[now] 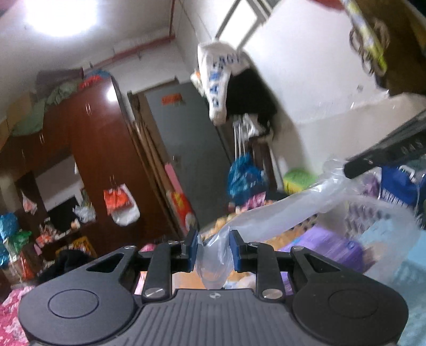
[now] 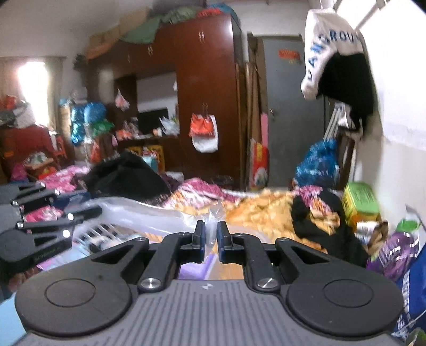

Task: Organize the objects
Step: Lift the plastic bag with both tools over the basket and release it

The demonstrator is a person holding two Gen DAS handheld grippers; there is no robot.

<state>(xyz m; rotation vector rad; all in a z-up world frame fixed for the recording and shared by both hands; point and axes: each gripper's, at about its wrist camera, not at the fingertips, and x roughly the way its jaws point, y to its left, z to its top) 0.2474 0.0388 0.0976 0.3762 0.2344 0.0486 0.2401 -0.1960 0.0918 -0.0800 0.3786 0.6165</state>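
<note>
Left view, left gripper (image 1: pixel 214 248): blue pads clamped on clear, crinkled plastic bag (image 1: pixel 266 215), bottom centre.
Left view, bag: soft thin film, stretched to right gripper (image 1: pixel 372 159), middle right.
Left view, basket (image 1: pixel 372 210): white, slatted; contents unclear.
Right view, right gripper (image 2: pixel 211 241): jaws together, pinching the bag's (image 2: pixel 149 213) film, centre.
Right view, left gripper (image 2: pixel 40 231): left edge.

Ceiling light (image 1: pixel 61 18) blown out; window (image 2: pixel 33 79) glare; motion blur; fisheye bending at edges.
</note>
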